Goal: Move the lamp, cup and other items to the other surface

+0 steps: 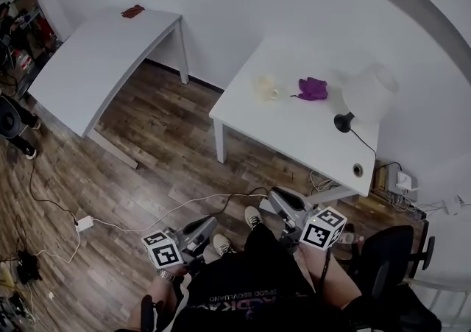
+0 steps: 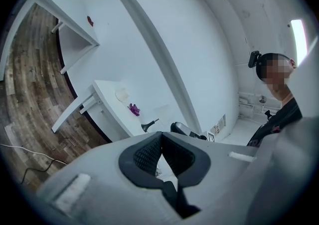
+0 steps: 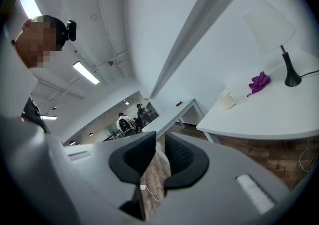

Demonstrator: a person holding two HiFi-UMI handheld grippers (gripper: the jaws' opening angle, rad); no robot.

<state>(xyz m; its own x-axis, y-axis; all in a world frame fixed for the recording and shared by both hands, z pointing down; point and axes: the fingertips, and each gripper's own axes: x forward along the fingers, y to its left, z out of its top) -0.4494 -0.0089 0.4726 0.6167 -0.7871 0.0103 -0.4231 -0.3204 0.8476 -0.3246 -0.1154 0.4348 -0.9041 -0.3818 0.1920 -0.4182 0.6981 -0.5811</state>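
Head view: the lamp (image 1: 370, 93), cup (image 1: 266, 87) and purple cloth (image 1: 312, 88) are left untouched on the near table (image 1: 294, 135). Well short of it, the left gripper (image 1: 200, 230) is carried with jaws closed on nothing. The right gripper (image 1: 284, 202) is carried with jaws narrowly parted and empty, presumably readied for the approach.

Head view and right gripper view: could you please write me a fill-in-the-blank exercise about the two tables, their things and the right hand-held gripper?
1. On the near table, the purple cloth lies between the lamp and the ____.
2. The lamp's shade is white; its base is ____.
3. The far table bears only ____ small dark red thing.
4. Between the jaws of the right hand-held gripper there is ____.
Missing words: cup; black; one; nothing.
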